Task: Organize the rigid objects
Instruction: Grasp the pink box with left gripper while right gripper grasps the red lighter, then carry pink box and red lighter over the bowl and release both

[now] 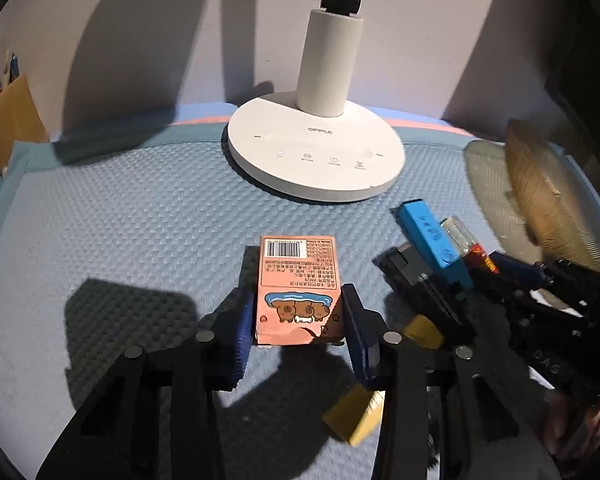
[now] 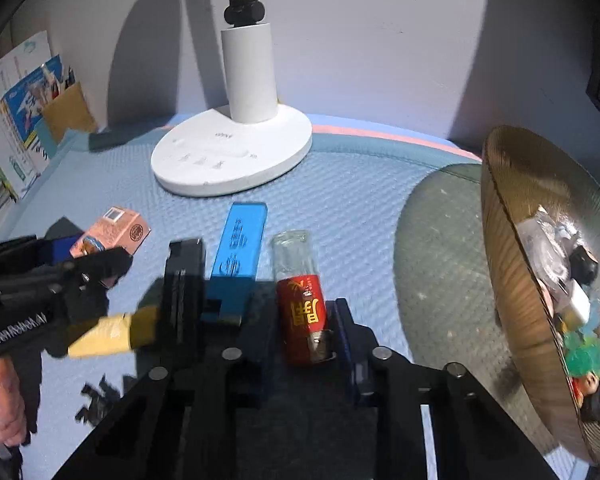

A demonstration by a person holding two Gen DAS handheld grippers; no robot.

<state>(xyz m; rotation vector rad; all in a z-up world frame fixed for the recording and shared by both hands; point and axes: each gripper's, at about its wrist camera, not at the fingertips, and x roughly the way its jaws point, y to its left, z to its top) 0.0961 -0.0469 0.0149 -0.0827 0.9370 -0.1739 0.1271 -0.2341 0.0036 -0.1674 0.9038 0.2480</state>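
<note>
1. Left gripper (image 1: 298, 328): jaws closed onto the pink carton (image 1: 298, 284); both blue pads press its long sides near the lower end. Carton lies flat, barcode end pointing toward the lamp base (image 1: 316, 152).
2. Right gripper (image 2: 306, 340): jaws clamped on the small glass bottle (image 2: 300, 292); the pads hold the red-labelled lower part, and the clear neck points toward the lamp base.
3. Pink carton sits in front of the lamp base, apart from it, on the blue textured mat (image 1: 140, 216).
4. Blue block (image 2: 240, 248) lies just left of the bottle, between it and a black block (image 2: 184, 280), also in front of the lamp base. Contact between the blue and black blocks cannot be settled.
5. Yellow block (image 2: 104, 336) lies nearer the camera than the black block, farther from the lamp base, partly hidden behind the left gripper in the right wrist view.
6. Amber ribbed glass dish (image 2: 512, 264) stands to the right of the lamp base, well apart from it; it holds small mixed items, among them something green and something black.
7. A hand (image 2: 4, 404) grips the left gripper's handle at the left edge of the right wrist view.
8. Brown envelope and printed papers (image 2: 24, 104) lean against the wall, left of the lamp base.
</note>
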